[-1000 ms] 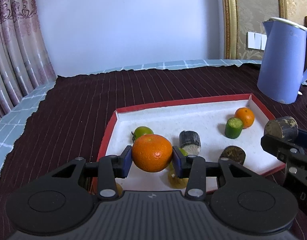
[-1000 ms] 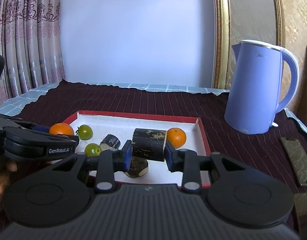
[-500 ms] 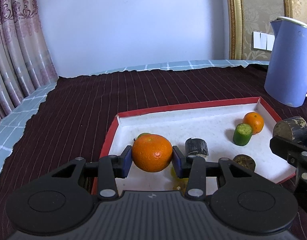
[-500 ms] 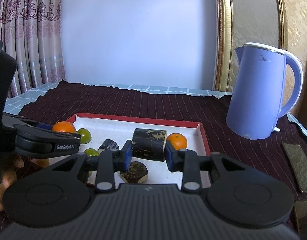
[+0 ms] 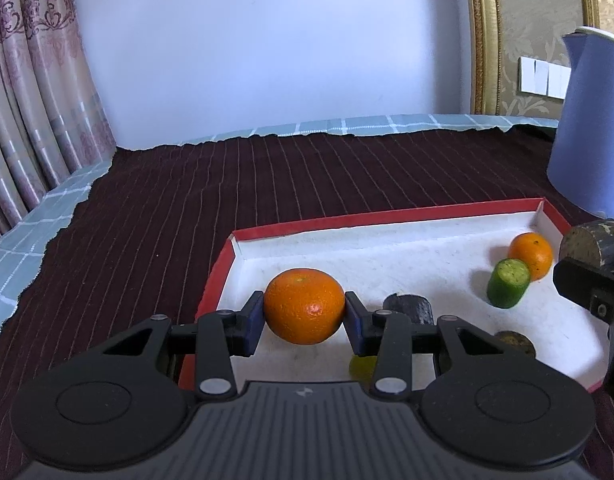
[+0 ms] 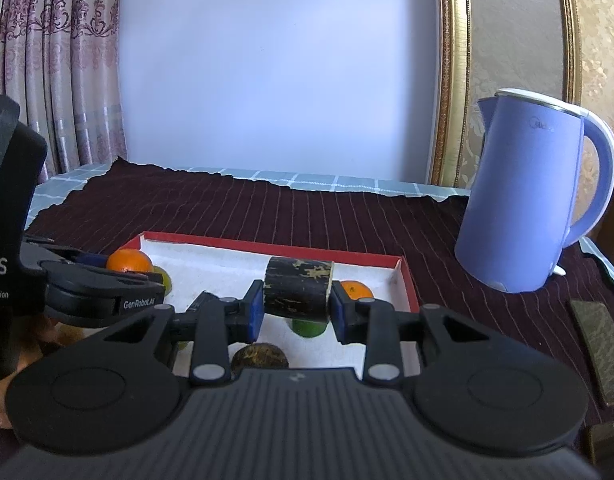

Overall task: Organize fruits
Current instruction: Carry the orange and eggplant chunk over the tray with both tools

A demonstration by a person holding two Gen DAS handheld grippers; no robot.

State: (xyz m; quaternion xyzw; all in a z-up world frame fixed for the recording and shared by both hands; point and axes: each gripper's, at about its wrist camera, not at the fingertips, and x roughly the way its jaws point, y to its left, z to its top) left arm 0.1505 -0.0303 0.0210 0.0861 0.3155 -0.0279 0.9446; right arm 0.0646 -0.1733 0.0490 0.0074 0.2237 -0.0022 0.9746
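My left gripper is shut on an orange mandarin and holds it above the near left part of a red-rimmed white tray. My right gripper is shut on a dark mottled cylinder, held above the tray; it also shows at the right edge of the left wrist view. In the tray lie a second mandarin, a green cut piece, a dark cylinder and a brown round piece. A green fruit sits under the right gripper.
A blue electric kettle stands right of the tray on the dark striped cloth. A flat dark object lies at the far right. Curtains hang at the left beyond the table edge.
Both grippers have tilted up and drawn back toward the near edge of the tray, still holding the mandarin and the dark cylinder. The tray's contents sit lower in both views.
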